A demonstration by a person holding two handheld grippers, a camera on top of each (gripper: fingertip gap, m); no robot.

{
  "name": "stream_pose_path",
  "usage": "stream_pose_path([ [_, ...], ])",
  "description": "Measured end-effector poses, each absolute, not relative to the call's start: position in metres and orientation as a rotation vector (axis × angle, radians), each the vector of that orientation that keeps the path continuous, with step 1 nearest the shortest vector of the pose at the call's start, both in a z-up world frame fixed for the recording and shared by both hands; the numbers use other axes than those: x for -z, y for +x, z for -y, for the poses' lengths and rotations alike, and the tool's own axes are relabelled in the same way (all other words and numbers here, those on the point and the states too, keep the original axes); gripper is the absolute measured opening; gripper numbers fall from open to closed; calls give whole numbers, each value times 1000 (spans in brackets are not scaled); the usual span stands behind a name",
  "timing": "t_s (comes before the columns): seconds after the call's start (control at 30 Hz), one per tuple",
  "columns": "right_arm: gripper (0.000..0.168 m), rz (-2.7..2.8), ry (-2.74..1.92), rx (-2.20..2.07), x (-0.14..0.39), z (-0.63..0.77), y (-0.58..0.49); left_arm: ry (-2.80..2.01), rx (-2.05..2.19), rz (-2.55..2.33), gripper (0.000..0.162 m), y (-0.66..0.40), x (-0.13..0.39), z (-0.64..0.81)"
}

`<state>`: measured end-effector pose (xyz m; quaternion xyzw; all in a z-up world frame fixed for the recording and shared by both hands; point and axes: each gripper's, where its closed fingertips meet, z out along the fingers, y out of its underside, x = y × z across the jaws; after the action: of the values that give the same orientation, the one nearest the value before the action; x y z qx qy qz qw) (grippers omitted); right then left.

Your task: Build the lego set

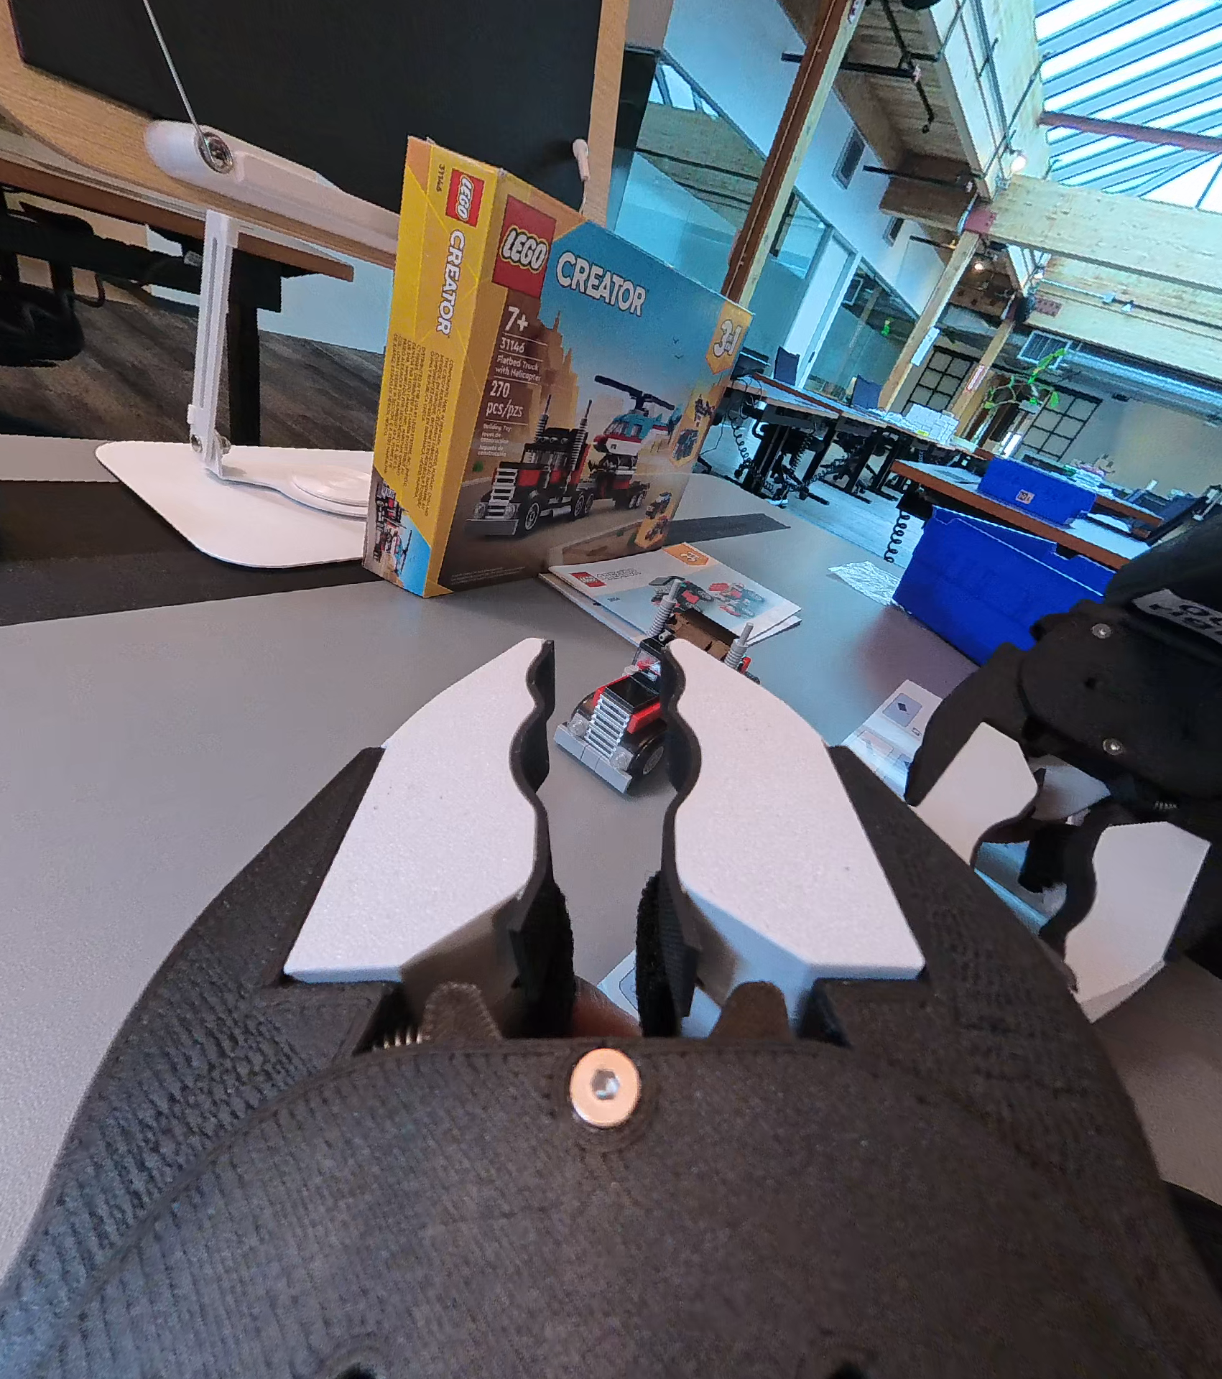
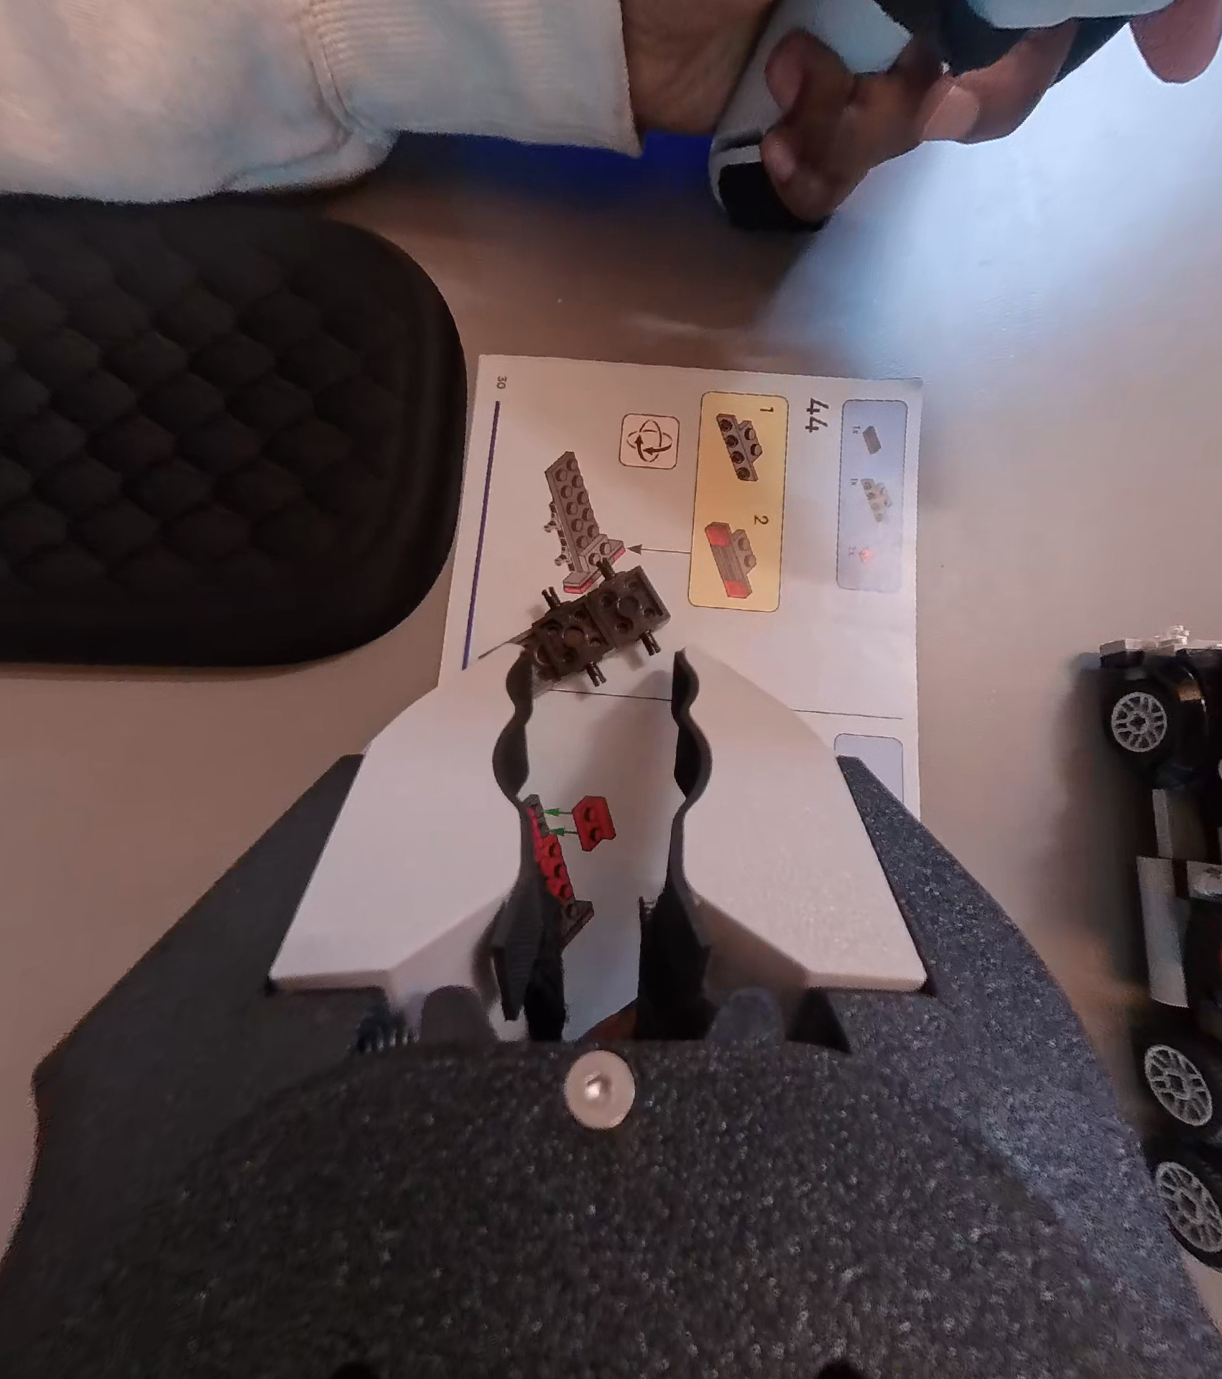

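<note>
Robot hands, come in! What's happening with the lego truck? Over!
Left gripper open, empty, aimed at truck. Right gripper open, empty, over instruction page, just short of dark axle bricks. Nothing blocking.

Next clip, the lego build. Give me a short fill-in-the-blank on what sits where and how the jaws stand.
1. The dark grey brick piece lies on the instruction ____.
2. The lego box stands ____ on the table.
3. The right gripper has its jaws ____ and holds nothing.
4. The truck in front of the left gripper is black, grey and ____.

Missing words: sheet; upright; open; red
</note>
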<state>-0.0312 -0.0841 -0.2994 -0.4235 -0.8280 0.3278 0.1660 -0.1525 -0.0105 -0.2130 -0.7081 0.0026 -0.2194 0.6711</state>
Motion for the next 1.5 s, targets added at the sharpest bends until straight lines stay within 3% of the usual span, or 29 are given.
stream_pose_path([
  [1.0,39,2371,-1215,-930,301,85,-30,-1600,500,-6,27,-152,214,10],
  [1.23,50,2346,-1249,-943,300,91,-35,-1600,501,-5,27,-152,214,10],
  [1.5,36,2366,-1241,-899,305,93,-36,-1600,501,-5,27,-152,214,10],
])
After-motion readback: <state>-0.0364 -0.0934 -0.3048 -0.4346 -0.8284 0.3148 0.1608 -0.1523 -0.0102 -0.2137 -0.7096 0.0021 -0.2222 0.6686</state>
